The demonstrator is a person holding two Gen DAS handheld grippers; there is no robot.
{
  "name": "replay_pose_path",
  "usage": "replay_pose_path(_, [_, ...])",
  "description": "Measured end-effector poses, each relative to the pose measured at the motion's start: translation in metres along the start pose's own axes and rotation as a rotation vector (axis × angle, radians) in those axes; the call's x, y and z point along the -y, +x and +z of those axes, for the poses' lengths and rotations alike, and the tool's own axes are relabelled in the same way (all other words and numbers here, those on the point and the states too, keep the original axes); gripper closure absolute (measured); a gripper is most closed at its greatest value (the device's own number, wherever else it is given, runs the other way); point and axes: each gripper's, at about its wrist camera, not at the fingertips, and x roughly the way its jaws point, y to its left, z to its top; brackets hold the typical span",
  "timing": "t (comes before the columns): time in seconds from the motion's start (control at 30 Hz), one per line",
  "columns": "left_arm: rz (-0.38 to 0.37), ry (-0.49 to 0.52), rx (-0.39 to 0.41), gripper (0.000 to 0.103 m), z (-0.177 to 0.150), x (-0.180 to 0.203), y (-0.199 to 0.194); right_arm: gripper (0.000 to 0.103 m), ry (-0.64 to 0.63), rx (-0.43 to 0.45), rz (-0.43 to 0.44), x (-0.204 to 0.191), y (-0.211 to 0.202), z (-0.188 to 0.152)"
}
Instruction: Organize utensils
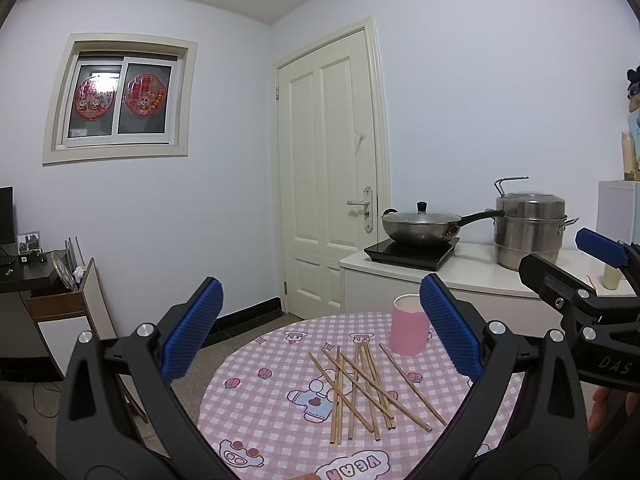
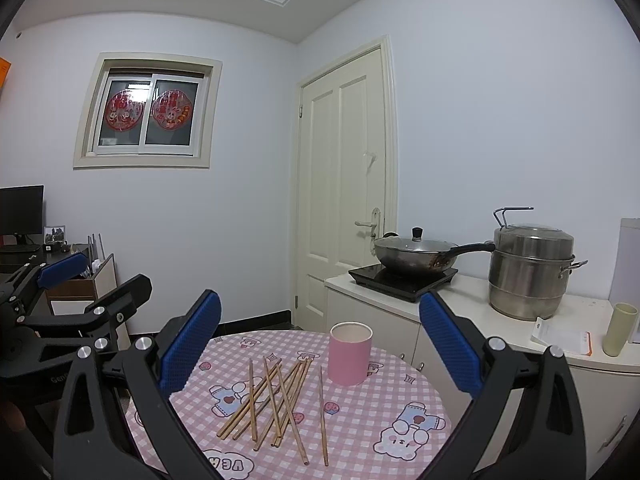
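Chopsticks [image 1: 360, 392]: a loose pile of thin, pale wooden sticks lying flat on the round bench [image 1: 256, 400], which is covered with a pink-and-white checked cloth printed with cartoon bears. Most of the sticks cross one another in an untidy fan; in the right wrist view one stick [image 2: 323, 416] lies apart from the pile, on the side nearer the cup, roughly parallel to the others. None is lifted or held.

Pink cup [image 1: 408, 324]: cylindrical, upright, open at the top with a pale inner wall, standing on the cloth just beyond the pile. Its interior is only partly visible and shows nothing inside.

Left gripper [image 1: 320, 328]: raised above the near edge of the bench, jaws spread wide, blue ridged pads facing each other, nothing between them.

Right gripper [image 2: 320, 332]: likewise raised above the bench, jaws wide apart and holding nothing. It appears at the right edge of the left wrist view, beside the left gripper.

Background: a lidded wok [image 2: 416, 254] on a black hob and a stacked steel steamer [image 2: 528, 272] stand on a white counter beyond the bench.
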Motion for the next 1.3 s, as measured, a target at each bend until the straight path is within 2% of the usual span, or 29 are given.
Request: replay_pose_path(1.3, [-0.001, 0.003, -0.016, 0.006, -0.008, 0.000, 0.002, 0.007, 0.004, -0.012, 0.002, 0.000, 0.003, -0.010])
